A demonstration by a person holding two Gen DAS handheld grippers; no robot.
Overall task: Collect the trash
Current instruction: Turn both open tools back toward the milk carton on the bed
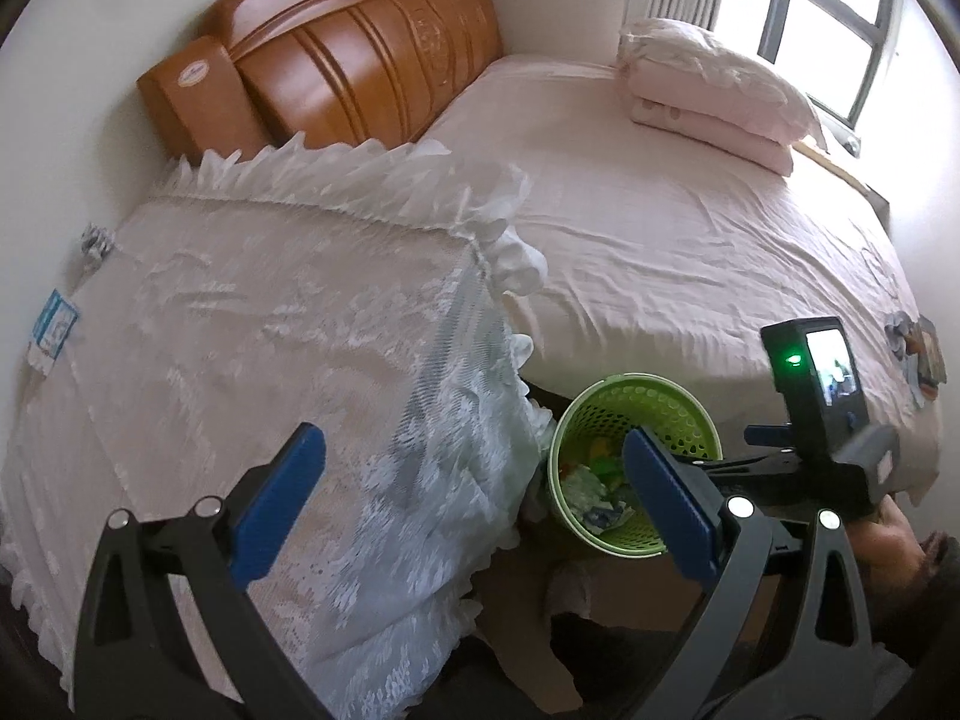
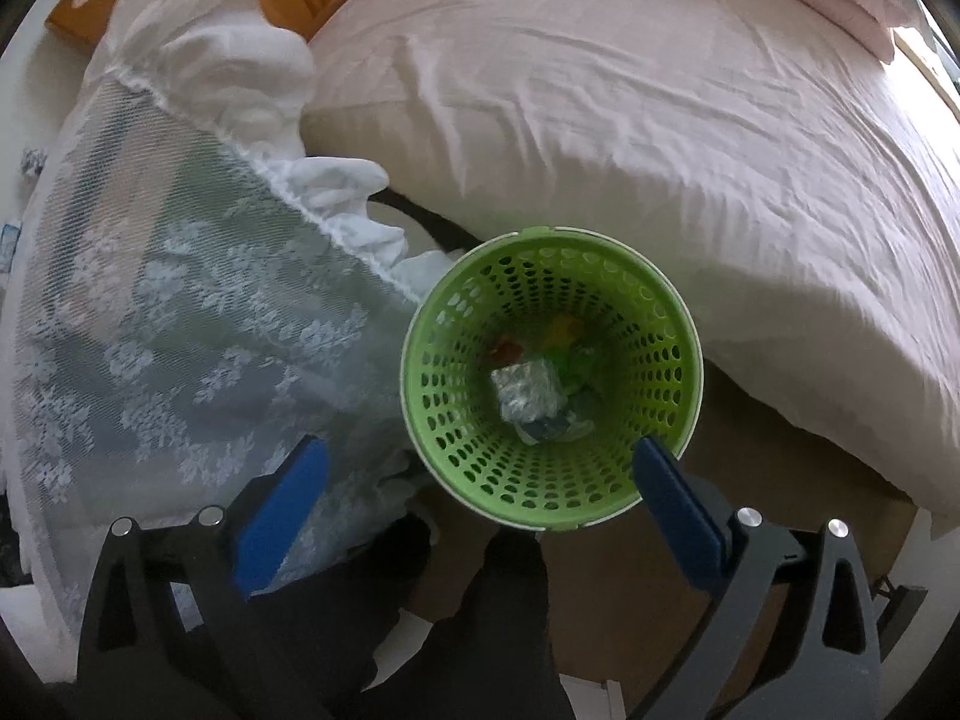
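A green perforated basket (image 2: 456, 420) stands on the floor between the bed and a lace-covered stand. In it lie a crumpled silvery wrapper (image 2: 528, 390) and coloured scraps (image 2: 564, 330). My right gripper (image 2: 480, 450) hangs right above the basket, pointing down, open and holding nothing. The left wrist view shows the same basket (image 1: 648, 414), its trash (image 1: 591, 486), and the right gripper's camera unit (image 1: 822, 372) over it. My left gripper (image 1: 471, 441) is open and bare above the stand's edge. Small scraps (image 1: 915, 354) lie at the bed's right edge. A blue-white packet (image 1: 54, 330) rests on the lace cover.
The pink-sheeted bed (image 1: 660, 240) fills the right, with folded quilts (image 1: 714, 90) by the window and a wooden headboard (image 1: 360, 54) behind. The lace-covered stand (image 1: 270, 330) sits left of the basket. A person's dark-clad leg (image 2: 498, 600) is just below the basket.
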